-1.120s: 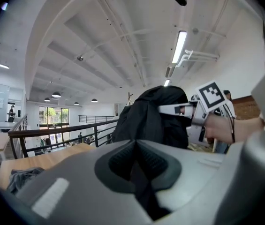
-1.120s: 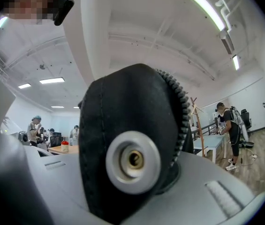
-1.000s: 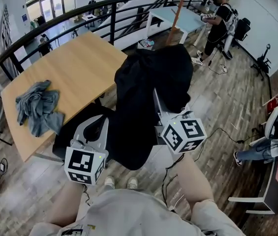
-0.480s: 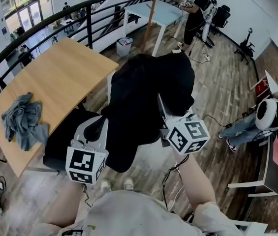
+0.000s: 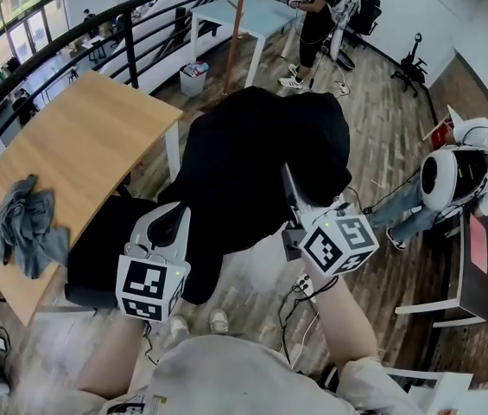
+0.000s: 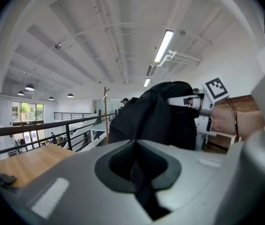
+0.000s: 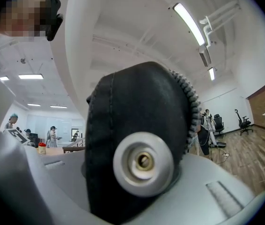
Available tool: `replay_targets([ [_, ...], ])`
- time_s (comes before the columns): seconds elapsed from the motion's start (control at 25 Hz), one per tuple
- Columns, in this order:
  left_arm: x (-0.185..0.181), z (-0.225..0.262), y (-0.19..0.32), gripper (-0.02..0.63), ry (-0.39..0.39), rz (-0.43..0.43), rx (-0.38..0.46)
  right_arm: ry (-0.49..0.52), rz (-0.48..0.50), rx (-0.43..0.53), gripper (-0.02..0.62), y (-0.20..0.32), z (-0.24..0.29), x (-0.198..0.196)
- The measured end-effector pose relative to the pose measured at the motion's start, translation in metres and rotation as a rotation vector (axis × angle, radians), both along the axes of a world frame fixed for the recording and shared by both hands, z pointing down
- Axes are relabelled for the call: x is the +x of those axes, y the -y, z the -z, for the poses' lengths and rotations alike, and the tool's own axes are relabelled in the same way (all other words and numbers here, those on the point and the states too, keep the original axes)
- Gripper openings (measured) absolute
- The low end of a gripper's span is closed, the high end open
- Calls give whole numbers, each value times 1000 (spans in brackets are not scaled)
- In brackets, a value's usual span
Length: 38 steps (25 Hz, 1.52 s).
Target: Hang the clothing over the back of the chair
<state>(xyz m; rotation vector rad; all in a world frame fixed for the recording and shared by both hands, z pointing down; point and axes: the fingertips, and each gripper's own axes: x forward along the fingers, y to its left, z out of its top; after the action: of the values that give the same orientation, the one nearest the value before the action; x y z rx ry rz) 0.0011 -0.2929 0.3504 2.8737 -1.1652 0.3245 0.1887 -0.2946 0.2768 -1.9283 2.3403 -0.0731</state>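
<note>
A black jacket hangs in the air in front of me, held up by both grippers. My left gripper is shut on a thin fold of its lower left edge. At the jacket's right side my right gripper is shut on black fabric with a metal snap and zipper teeth. The black chair stands low at the left, beside the table and just left of my left gripper; the jacket covers part of it. In the left gripper view the jacket and my right gripper show ahead.
A wooden table with a crumpled grey cloth is at the left. A black railing runs behind it. A white table and a standing person are at the back, a seated person at the right. Cables lie on the floor.
Both grippers have carried the jacket sideways, still shut on it. The table and grey cloth have slid left in the head view, and a seated person has come into view at the right.
</note>
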Motion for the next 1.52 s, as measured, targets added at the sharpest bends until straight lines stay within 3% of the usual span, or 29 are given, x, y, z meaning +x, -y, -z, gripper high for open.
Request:
replay_targets([
  [0.56, 48, -29, 9, 3, 60, -79, -34, -23, -83, -41, 112, -27, -63, 57],
  [0.84, 58, -50, 6, 3, 39, -95, -8, -41, -119, -46, 118, -47, -111, 62],
  [1.52, 122, -95, 11, 3, 139, -183, -40, 26, -199, -139, 130, -53, -181, 108],
])
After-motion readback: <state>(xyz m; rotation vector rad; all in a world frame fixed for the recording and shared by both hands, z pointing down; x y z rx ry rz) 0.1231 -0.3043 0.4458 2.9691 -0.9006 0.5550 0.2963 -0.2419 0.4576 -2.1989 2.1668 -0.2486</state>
